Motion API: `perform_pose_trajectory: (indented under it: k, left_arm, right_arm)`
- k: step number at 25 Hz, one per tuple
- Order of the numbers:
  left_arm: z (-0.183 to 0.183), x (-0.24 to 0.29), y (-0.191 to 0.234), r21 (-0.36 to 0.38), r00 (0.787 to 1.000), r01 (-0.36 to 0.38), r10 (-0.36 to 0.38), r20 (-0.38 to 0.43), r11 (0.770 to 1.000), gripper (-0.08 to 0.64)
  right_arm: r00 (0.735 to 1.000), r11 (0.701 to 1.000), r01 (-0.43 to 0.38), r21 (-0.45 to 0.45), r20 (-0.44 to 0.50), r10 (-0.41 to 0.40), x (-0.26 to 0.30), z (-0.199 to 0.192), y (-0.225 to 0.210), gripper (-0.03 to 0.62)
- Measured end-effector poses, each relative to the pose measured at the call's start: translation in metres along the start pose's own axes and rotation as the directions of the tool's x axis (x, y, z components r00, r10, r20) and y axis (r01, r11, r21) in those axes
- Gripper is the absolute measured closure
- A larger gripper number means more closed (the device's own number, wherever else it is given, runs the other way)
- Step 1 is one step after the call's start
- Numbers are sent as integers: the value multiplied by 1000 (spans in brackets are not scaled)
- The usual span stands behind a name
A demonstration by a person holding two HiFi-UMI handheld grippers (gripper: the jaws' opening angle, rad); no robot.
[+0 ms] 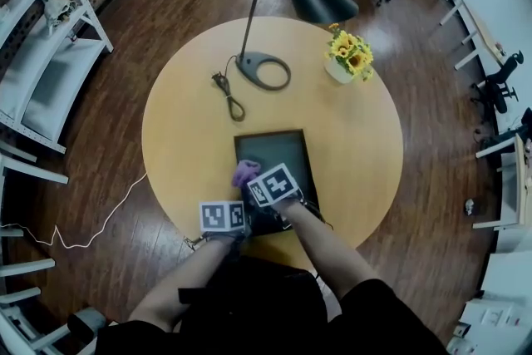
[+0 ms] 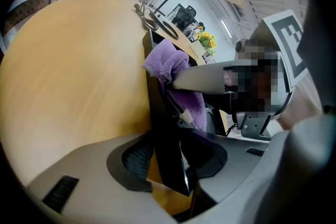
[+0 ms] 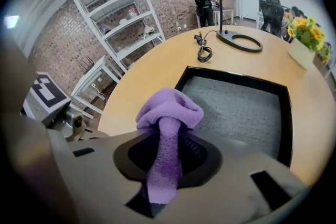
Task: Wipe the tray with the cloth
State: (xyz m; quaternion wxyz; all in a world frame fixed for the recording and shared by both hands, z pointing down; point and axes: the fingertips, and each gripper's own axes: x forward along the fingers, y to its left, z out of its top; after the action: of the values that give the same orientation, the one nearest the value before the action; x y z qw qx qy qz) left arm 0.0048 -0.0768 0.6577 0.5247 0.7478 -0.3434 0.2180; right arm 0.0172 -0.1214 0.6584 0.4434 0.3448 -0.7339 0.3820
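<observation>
The tray (image 1: 278, 154) lies at the desk's (image 1: 191, 120) six o'clock, its seven o'clock corner pinched by the left tool (image 2: 169, 162). The right tool (image 3: 164, 162) clamps the cloth (image 3: 168, 110) at the tray's nine o'clock. Wiping looks underway, and the next stroke calls for a sweep toward three.

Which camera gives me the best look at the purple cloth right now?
The right gripper view: the cloth fills its centre, pinched in the right gripper by the tray. The head view shows the cloth only as a small purple patch beside that gripper; the left gripper view shows it side-on, partly hidden.
</observation>
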Motion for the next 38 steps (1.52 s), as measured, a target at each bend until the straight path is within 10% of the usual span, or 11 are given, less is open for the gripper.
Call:
perform_pose_trajectory:
  k: [20, 32, 38]
  left_arm:
    - [-1, 2, 2, 18, 1000, 16, -15, -16, 1000, 399]
    - [-1, 2, 2, 8, 999, 19, -19, -47, 1000, 394]
    - [34, -21, 21, -59, 995, 81, -78, 57, 995, 394]
  right_arm:
    - [959, 971, 240, 11, -160, -235, -45, -57, -109, 502]
    - [966, 963, 252, 98, -82, -244, -53, -64, -111, 502]
    - [963, 971, 214, 104, 142, -227, -88, -38, -88, 502]
